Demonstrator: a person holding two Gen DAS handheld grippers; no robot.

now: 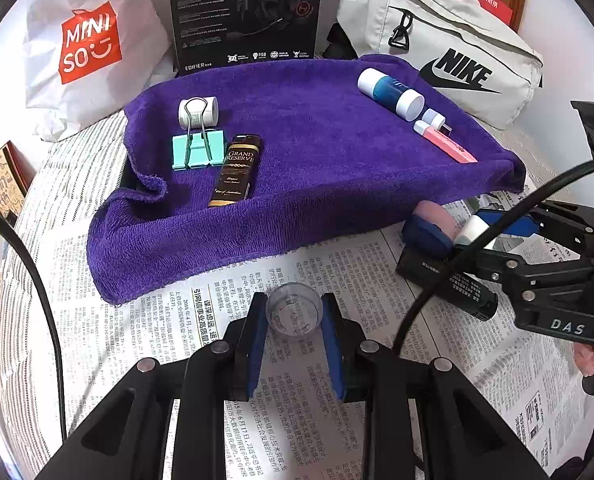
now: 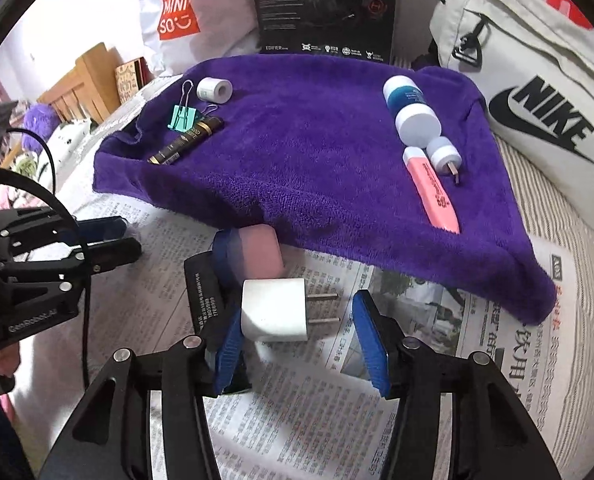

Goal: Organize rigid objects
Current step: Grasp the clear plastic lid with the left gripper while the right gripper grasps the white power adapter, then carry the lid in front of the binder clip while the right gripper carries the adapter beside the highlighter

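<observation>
Charger plug (image 2: 275, 310) between spread fingers, towel edge (image 2: 337, 252) near.

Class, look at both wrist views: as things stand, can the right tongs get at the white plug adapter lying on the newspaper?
Probably yes. The right tongs are open, and the white plug adapter already lies between the blue pads on the newspaper, with nothing across it. A black box sits just behind, so closing needs some care.
</observation>
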